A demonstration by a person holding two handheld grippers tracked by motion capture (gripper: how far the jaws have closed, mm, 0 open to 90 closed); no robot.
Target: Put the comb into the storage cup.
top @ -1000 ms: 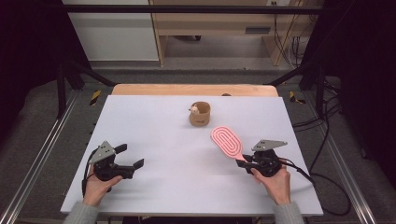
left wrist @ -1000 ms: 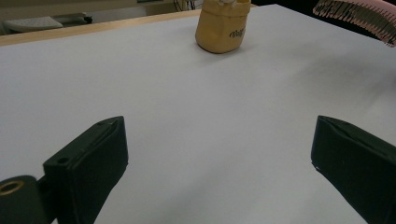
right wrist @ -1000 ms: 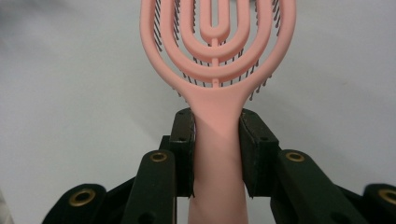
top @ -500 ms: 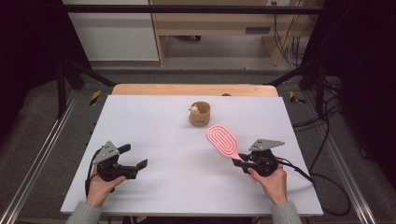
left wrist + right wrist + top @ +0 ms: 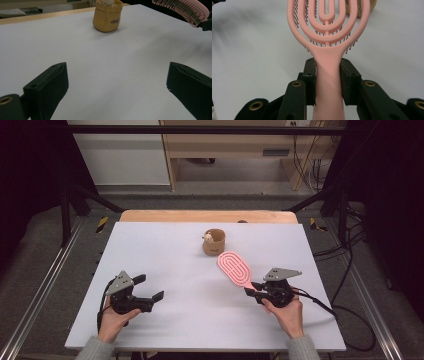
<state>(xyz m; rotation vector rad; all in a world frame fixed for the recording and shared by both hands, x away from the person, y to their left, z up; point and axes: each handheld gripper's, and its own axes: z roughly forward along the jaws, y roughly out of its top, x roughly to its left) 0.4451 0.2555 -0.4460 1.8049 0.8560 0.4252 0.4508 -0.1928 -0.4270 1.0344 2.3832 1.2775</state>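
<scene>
My right gripper (image 5: 253,292) (image 5: 327,77) is shut on the handle of a pink vented hairbrush (image 5: 234,267) (image 5: 328,32), which sticks out up and to the left, lifted off the white table (image 5: 190,320). The brush's bristled head (image 5: 183,10) points downward. A small tan fabric pouch (image 5: 213,242) (image 5: 107,16) with a pale object inside stands at the table's far middle, just beyond the brush tip. My left gripper (image 5: 151,288) (image 5: 117,85) rests near the front left of the table, jaws wide open with nothing between them.
A wooden strip (image 5: 207,216) runs along the table's far edge. Metal frame rails (image 5: 45,285) flank both sides, and cables (image 5: 345,312) trail on the floor at the right. Bare table surface lies between the two grippers.
The right gripper has swung the hairbrush slightly left and toward the pouch. The left gripper has edged a little to the right, still open.
</scene>
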